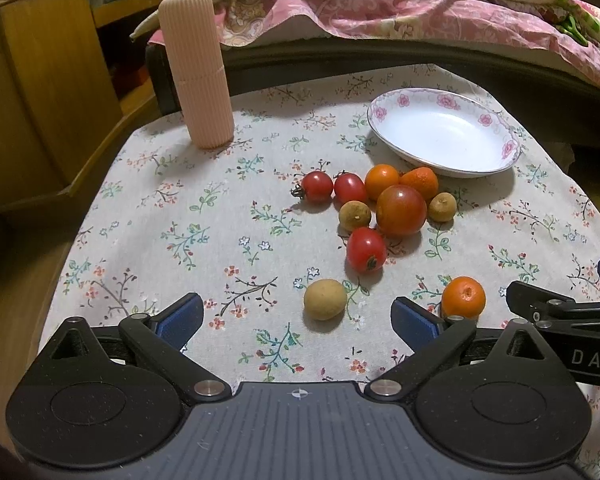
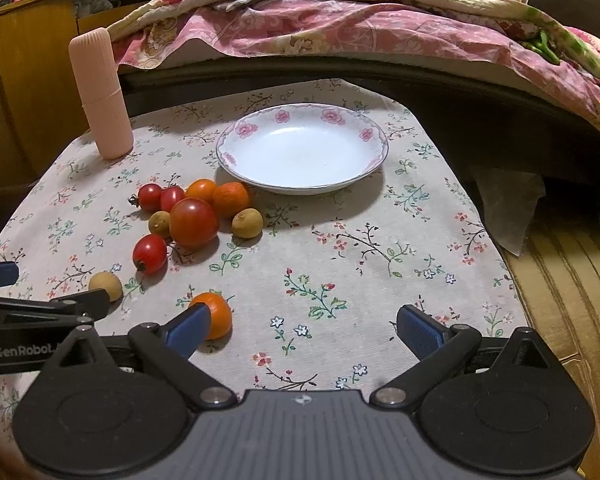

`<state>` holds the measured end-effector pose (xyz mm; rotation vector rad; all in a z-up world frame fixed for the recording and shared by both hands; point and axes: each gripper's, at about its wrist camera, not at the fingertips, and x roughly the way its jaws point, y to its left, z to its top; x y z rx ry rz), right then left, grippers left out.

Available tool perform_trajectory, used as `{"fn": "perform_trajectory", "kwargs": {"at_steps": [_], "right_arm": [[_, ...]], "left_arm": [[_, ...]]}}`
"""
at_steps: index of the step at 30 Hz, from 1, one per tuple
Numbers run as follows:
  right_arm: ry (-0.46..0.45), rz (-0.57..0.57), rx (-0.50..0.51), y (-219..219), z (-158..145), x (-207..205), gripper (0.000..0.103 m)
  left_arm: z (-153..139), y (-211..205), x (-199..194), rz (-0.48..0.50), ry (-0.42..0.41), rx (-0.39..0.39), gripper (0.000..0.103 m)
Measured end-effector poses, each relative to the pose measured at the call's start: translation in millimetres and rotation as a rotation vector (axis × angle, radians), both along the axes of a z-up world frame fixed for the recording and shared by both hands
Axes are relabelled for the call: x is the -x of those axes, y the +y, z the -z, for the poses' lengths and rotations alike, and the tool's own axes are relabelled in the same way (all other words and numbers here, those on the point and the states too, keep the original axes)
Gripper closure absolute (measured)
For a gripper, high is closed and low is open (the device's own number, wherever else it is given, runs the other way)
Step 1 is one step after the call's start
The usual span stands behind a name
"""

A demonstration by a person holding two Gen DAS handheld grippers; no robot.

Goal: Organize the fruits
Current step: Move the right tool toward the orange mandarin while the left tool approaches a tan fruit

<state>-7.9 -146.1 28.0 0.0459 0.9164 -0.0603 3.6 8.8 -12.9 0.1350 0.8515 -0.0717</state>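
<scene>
A: Where do things stand?

B: Nothing is sorted yet. The plate (image 2: 374, 160) sits empty at twelve o'clock in the right wrist view, and every fruit lies on the floral tablecloth (image 2: 380, 280). Most huddle in a cluster (image 2: 194, 216) at ten o'clock from the right gripper (image 2: 304, 330), just beside the plate's near rim.

A: And the tongs?

B: Both spread wide, holding nothing. The left gripper (image 1: 298, 318) has a tan longan (image 1: 325, 299) lying loose at its twelve o'clock, a little ahead of its fingertips. A small orange (image 2: 216, 314) lies just beside the right gripper's left finger; whether they touch I cannot tell.

A: So which step is this?

B: The opening one, I judge: choosing the first fruit. The two strays nearest the grippers look easiest, being clear of the cluster.

A: What does the next move need?

B: Centring one gripper over a stray, closing gently since round fruit rolls, then carrying it toward twelve o'clock into the plate, clear of the tall pink ribbed container (image 1: 196, 68).
</scene>
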Motion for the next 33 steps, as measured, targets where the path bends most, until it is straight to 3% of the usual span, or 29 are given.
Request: {"fn": "perform_trajectory", "kwargs": {"at_steps": [23, 33], "right_arm": [[0.007, -0.007, -0.008, 2.7, 3.5, 1.7, 0.004], [0.015, -0.068, -0.040, 6.7, 7.2, -4.6, 0.013]], "left_arm": [[1.4, -1.1, -0.1, 0.000, 0.013, -0.005, 0.003], [2.2, 2.2, -2.0, -0.004, 0.018, -0.021, 0.003]]}}
